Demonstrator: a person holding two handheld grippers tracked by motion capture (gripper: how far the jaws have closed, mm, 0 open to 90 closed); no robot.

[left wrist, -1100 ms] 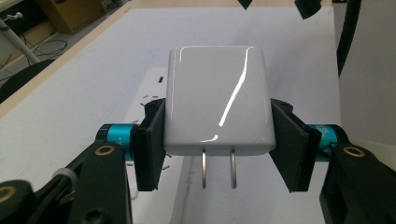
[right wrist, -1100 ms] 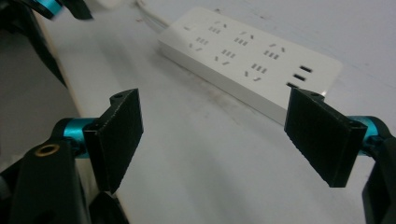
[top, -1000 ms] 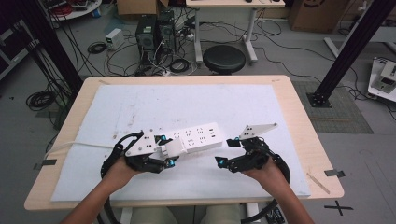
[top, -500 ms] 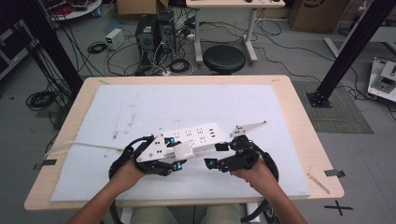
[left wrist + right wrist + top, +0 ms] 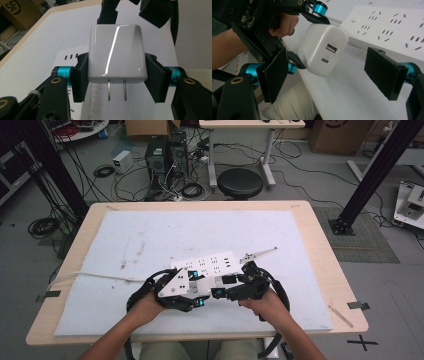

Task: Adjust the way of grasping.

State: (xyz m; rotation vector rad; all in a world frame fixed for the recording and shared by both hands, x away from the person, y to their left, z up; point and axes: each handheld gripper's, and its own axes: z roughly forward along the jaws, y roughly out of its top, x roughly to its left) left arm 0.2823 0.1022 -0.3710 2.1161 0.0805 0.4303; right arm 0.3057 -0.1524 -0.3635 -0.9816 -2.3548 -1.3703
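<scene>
charger (image 5: 116, 52) light, rigid, glossy-slick; clamped by flat sides in left gripper (image 5: 116, 80); right gripper (image 5: 332, 75) released, jaws spread nearby.

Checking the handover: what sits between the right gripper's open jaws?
In the right gripper view, the white charger, clamped by the left gripper, hangs between them, untouched.

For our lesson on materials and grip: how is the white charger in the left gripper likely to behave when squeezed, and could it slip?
The white charger is probably stiff: its sides look unbent between the left gripper pads. Its glossy shell shows bright reflections, so it might slip. The two thin prongs look like the likeliest part to bend if knocked.
</scene>
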